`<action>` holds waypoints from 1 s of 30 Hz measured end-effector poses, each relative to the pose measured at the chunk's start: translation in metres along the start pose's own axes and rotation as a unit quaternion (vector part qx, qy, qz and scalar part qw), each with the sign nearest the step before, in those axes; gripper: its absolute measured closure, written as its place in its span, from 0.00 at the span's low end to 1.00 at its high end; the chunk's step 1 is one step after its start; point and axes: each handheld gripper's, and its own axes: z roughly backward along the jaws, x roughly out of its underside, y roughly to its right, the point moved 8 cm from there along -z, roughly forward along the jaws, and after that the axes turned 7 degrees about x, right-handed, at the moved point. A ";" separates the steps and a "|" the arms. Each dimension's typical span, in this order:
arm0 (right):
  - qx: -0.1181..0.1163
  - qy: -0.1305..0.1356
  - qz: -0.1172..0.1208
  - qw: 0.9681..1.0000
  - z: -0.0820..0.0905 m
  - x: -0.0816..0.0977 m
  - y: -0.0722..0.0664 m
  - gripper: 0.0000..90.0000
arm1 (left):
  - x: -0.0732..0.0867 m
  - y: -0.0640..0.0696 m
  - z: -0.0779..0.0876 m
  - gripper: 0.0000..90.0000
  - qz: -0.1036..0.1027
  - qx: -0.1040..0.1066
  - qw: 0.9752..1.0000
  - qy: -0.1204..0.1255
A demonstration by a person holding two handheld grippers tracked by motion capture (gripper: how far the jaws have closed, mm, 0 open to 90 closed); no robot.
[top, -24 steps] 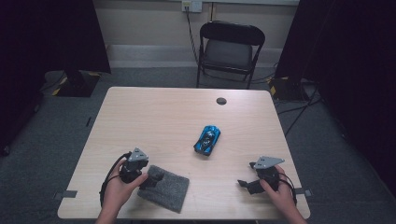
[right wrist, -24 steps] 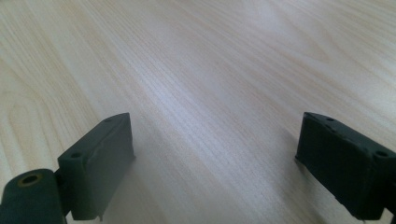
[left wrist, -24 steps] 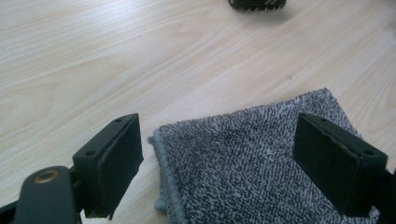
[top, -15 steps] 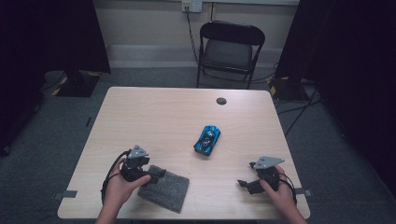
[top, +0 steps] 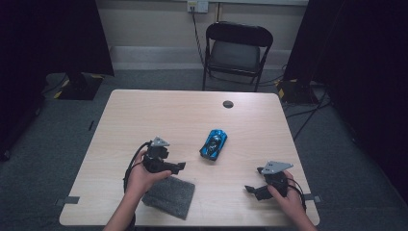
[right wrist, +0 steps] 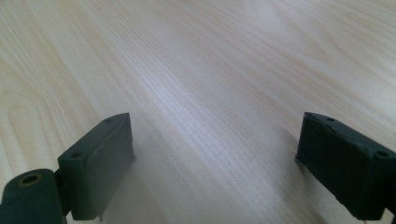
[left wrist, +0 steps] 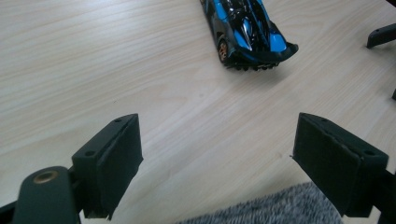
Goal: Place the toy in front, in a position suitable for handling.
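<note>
Nowhere legible writing: blue toy car (top: 213, 143), grey cloth (top: 169, 196).

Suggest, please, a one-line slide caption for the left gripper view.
Open left gripper above the wooden table, blue toy car ahead, grey cloth just beneath.

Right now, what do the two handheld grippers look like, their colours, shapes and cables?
Both are black. The left gripper and the right gripper each carry a grey three-cornered plate on top and trail a black cable that loops near the hand. In the gripper views each has two blocky black jaws with flat pads and small holes in their tops, plus a brass-coloured ring at the lower left. Forearms are bare; no sleeves show.
</note>
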 end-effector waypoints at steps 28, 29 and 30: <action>-0.002 -0.001 0.001 1.000 -0.001 0.000 0.000 0.10 | -0.067 0.012 -0.068 0.18 -0.012 -0.014 1.000 -0.014; -0.002 -0.001 0.001 1.000 -0.001 0.000 0.000 0.10 | -0.069 0.012 -0.070 0.18 -0.011 -0.013 1.000 -0.014; -0.002 -0.001 0.001 1.000 -0.001 0.000 0.000 0.10 | -0.069 0.012 -0.070 0.18 -0.011 -0.013 1.000 -0.014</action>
